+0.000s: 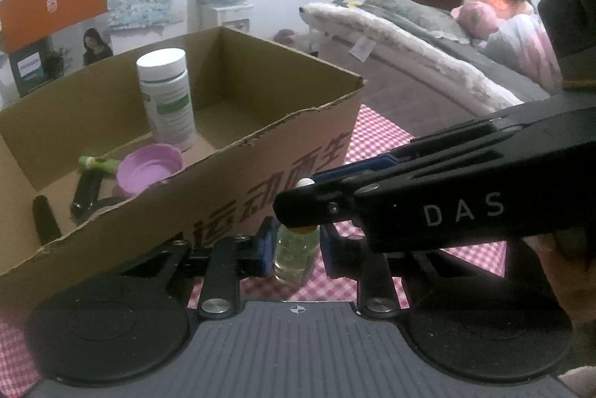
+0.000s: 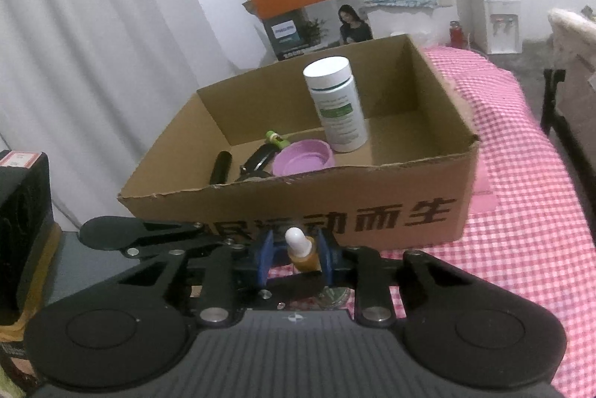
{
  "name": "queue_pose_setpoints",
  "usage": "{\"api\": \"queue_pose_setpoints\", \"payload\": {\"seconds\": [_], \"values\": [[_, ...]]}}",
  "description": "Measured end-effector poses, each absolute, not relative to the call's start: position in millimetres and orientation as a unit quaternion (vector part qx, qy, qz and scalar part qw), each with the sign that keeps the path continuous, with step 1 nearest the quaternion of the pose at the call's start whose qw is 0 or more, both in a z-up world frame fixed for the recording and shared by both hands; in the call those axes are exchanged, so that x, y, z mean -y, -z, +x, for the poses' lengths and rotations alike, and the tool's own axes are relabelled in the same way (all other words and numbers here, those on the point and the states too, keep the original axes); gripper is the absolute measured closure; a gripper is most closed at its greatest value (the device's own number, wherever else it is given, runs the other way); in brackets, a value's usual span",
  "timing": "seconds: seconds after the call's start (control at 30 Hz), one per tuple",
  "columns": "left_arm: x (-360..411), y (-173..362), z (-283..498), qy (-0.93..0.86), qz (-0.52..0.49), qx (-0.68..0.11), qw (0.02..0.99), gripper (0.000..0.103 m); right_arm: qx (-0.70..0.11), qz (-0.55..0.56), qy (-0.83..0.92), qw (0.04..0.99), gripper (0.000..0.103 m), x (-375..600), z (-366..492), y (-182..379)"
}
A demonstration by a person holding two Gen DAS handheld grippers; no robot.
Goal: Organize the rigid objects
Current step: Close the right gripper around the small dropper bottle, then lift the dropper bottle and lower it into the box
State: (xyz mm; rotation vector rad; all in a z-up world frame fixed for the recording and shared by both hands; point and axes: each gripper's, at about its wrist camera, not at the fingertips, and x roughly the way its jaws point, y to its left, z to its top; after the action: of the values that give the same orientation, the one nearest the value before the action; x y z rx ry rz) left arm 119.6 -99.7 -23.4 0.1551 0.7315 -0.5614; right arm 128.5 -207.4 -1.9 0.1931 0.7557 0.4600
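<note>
Upright glass dropper bottle (image 1: 295,254) beside cardboard box (image 1: 238,171)

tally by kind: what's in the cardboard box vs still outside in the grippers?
In the cardboard box:
White pill bottle, upright: 1
Purple lid: 1
Black-handled tools, one green-tipped: 2, partly hidden

Outside, on the checked cloth:
Small dropper bottle, between both grippers: 1

Total: 5

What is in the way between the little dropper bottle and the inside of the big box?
The cardboard box's near wall stands right behind the dropper bottle, which sits on the checked cloth between both grippers' pads. The left gripper grips its body, the right gripper its neck. It must go up over that wall.
</note>
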Motion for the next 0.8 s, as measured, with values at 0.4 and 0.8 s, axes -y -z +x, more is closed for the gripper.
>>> {"api": "queue_pose_setpoints", "payload": {"seconds": [0.4,0.8], "values": [[114,33,127,0.271,0.116,-0.362,0.884,0.071,-0.389,0.097,-0.218,0.890,0.075,213,138,13],[115,26,119,0.268,0.122,-0.348,0.890,0.072,-0.384,0.081,-0.223,0.893,0.078,211,136,11]]}}
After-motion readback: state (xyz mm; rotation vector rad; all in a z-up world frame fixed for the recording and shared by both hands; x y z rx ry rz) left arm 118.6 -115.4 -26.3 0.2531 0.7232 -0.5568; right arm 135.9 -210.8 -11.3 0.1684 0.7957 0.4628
